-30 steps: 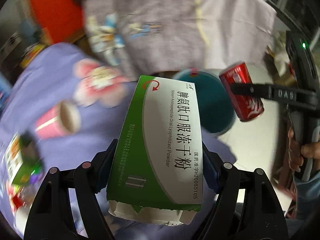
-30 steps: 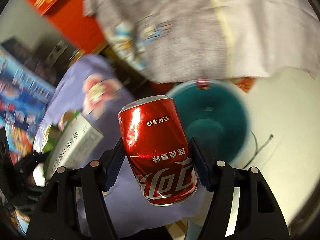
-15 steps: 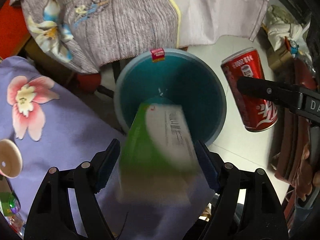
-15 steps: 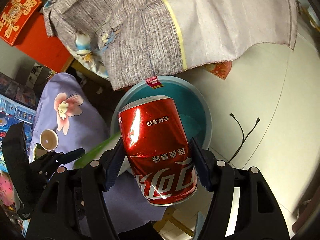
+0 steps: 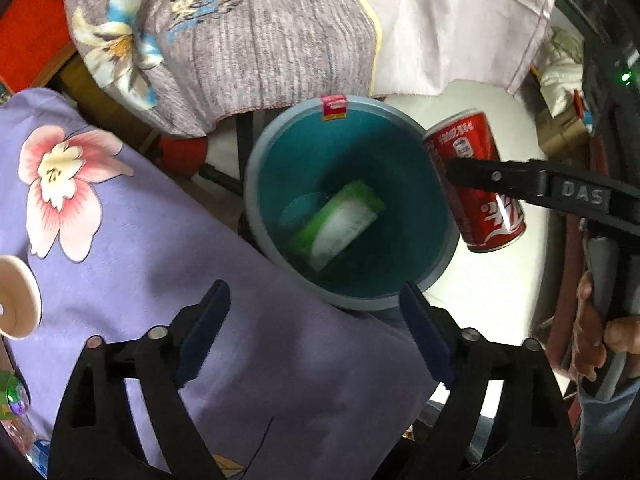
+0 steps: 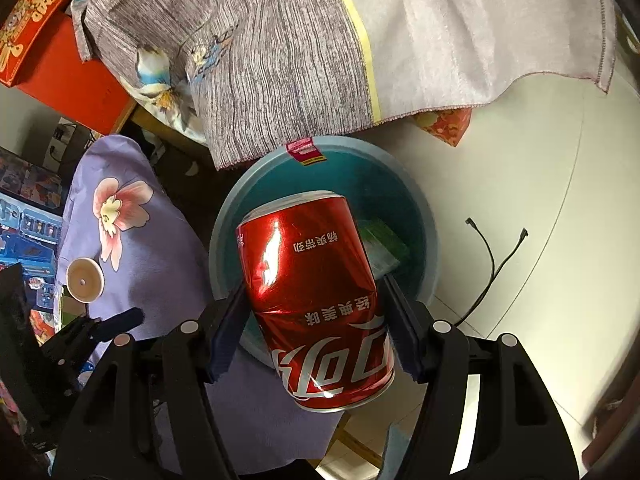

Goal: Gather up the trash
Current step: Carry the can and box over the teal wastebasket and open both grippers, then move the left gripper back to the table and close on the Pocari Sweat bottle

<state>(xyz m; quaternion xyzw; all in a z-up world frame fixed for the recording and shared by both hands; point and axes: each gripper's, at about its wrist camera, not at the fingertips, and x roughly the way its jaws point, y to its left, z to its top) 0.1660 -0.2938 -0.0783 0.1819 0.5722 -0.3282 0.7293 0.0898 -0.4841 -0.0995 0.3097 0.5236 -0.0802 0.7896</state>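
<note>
A teal bin (image 5: pixel 256 184) (image 6: pixel 424 216) stands on the floor beside a table draped in purple cloth. Inside it lies a green and white medicine box (image 5: pixel 340 224) (image 6: pixel 384 244), blurred. Above the bin's near rim, my left gripper (image 5: pixel 314 322) has its jaws opening, with nothing between them. My right gripper (image 6: pixel 314 320) is shut on a red cola can (image 6: pixel 316 296) (image 5: pixel 476 184), which hangs tilted over the bin's rim. In the left wrist view one black finger (image 5: pixel 496 178) of the right gripper crosses the can.
The purple flowered tablecloth (image 5: pixel 120 248) covers the table at left, with a cream disc (image 6: pixel 85 281) on it. A grey and lilac cloth (image 5: pixel 280 32) hangs behind the bin. A black cable (image 6: pixel 494 264) lies on the pale floor at right. A hand (image 5: pixel 592 336) holds the right gripper's handle.
The left gripper swung over the bin, opened and let go of the medicine box, which dropped into the bin. The right gripper brought the can lower over the bin.
</note>
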